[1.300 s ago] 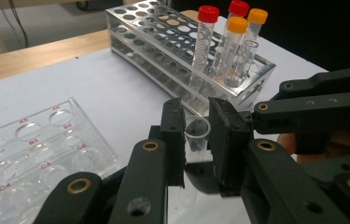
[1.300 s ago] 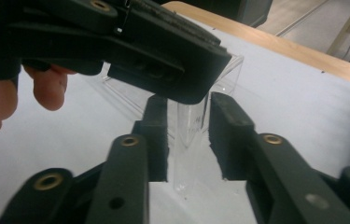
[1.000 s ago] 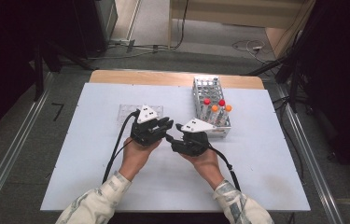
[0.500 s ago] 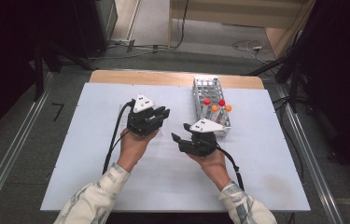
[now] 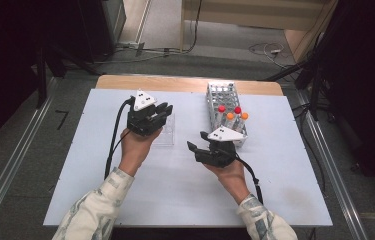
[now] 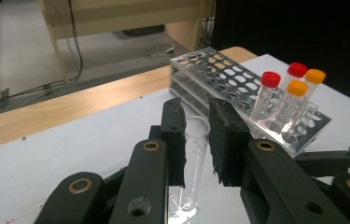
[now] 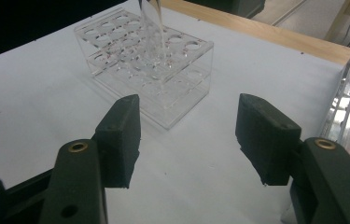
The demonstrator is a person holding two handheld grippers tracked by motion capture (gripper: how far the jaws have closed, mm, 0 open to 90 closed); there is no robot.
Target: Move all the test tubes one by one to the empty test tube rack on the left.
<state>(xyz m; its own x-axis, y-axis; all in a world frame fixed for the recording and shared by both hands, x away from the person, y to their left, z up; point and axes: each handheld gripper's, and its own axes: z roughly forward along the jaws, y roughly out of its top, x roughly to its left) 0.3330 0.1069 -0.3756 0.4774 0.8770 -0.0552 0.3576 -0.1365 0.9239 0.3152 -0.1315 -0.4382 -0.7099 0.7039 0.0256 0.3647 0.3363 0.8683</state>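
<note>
The left gripper [image 6: 195,140] pinched a clear, uncapped glass tube [image 6: 192,163] upright between its jaws, its foot apparently just entering a hole of the transparent acrylic rack [image 7: 149,70], presumably to seat it there. The right gripper [image 7: 186,140] hung empty with jaws spread wide, between that rack and the perforated metal rack [image 5: 223,97] holding four red- and orange-capped tubes [image 6: 287,100].

White table [image 5: 125,200], metal rack [image 5: 221,96], clear rack [image 5: 167,131]
</note>
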